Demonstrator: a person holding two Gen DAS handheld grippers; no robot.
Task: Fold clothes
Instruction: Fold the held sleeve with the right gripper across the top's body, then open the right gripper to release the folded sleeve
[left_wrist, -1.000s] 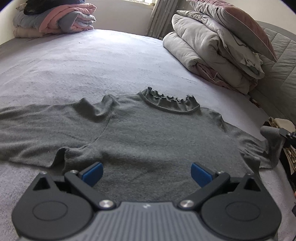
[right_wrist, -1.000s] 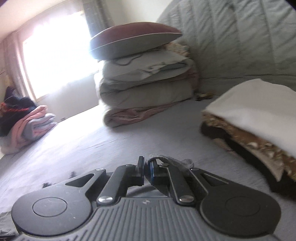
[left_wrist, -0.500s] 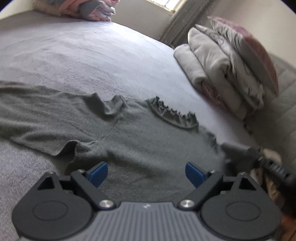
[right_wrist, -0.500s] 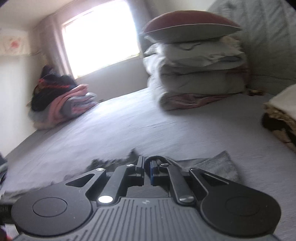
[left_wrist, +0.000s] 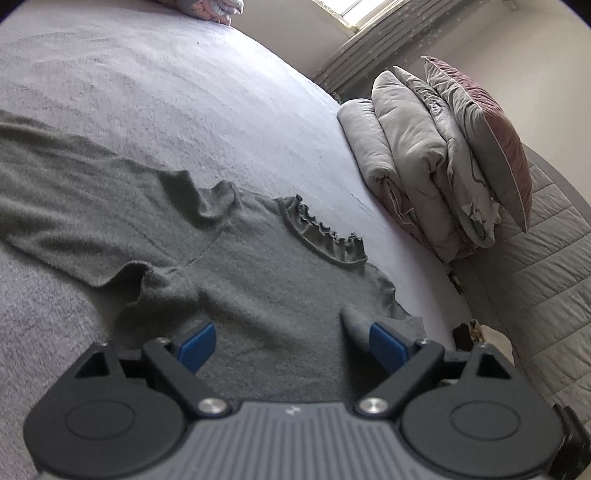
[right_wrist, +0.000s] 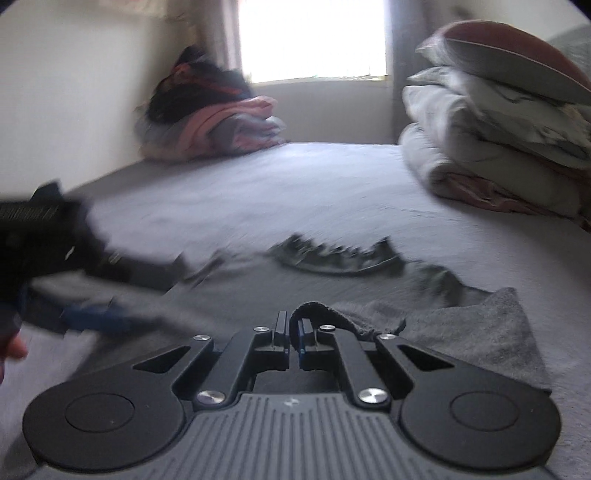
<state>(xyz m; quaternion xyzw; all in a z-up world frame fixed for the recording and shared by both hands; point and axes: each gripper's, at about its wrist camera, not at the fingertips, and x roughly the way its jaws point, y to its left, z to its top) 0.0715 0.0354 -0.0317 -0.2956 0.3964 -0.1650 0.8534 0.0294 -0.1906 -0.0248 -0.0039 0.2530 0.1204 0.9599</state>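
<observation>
Since 1 s ago you've swung both cams: your left view has tilted so the bedding stack slid right, and the right sleeve, then stretched out twd the bed's edge, now lies folded in over the body. Left wrist view: your left gripper (left_wrist: 286, 341) hovers low over the gray sweater (left_wrist: 258, 280), jaws spread wide, blue pads (left_wrist: 195, 343) apart w/ nothing between them. Sweater lies flat on the gray bed (left_wrist: 166, 96), ruffled collar (left_wrist: 321, 236) twd the far side, left sleeve (left_wrist: 74, 199) stretched out to the left, a small fold of fabric (left_wrist: 351, 321) standing up just beside the right pad. Folded duvets w/ a maroon pillow (left_wrist: 480, 129) on top sit at the bed's right edge. Right wrist view (blurry): your right gripper (right_wrist: 291, 332) is pinched closed on the sleeve edge (right_wrist: 317, 310), cloth looping up btw the fingers, the rest of that sleeve (right_wrist: 480, 332) trailing off right across the bed. Left gripper (right_wrist: 74, 266) shows as a dark smear at left, over the sweater body. Pile of pink and dark clothes (right_wrist: 214, 122) sits in the far corner under the window (right_wrist: 314, 37).
</observation>
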